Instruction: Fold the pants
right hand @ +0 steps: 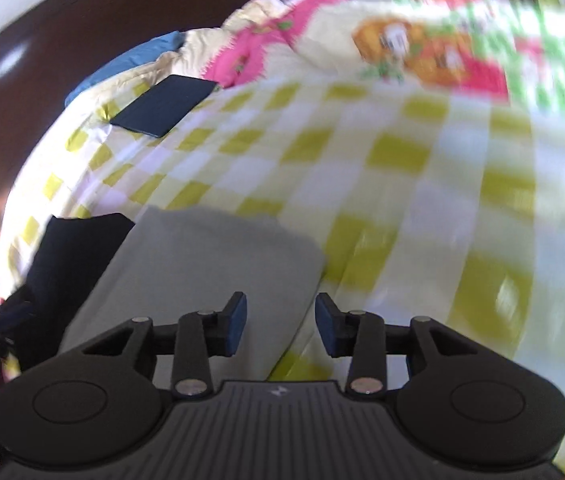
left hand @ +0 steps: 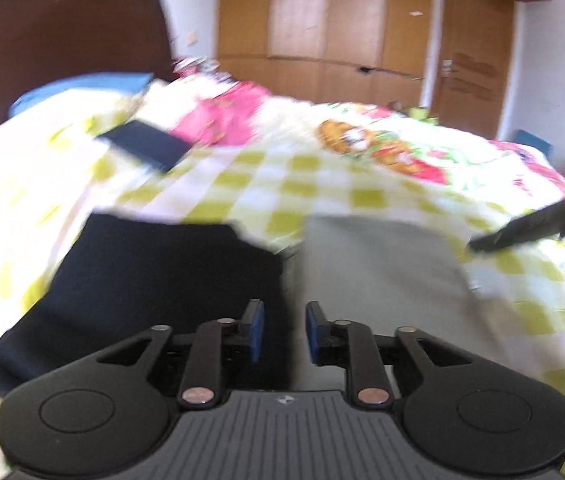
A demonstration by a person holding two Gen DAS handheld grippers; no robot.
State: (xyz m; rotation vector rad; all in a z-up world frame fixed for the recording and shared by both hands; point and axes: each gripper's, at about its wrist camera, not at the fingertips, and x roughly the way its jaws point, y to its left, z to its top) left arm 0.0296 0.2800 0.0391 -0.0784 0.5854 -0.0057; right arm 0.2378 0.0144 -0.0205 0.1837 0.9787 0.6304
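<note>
Hovering over the bed (left hand: 266, 184), we hold both grippers released and empty: the left gripper (left hand: 284, 330) hangs above the seam where the grey pants (left hand: 378, 268) meet the dark folded garment (left hand: 154, 276), and the right gripper (right hand: 280, 326) sits over the grey pants' right edge. The grey pants (right hand: 210, 264) lie flat in a neat rectangle near the bed's front edge, just beside the dark garment (right hand: 78, 252), probably stacked there as finished pieces. A dark flat case (left hand: 146, 144) rests further up the bed toward the headboard (left hand: 62, 36). Only the left view shows the wardrobe (left hand: 322, 28) and a blurred dark arm-like shape at right; only the right view shows the pants' far right corner clearly.
</note>
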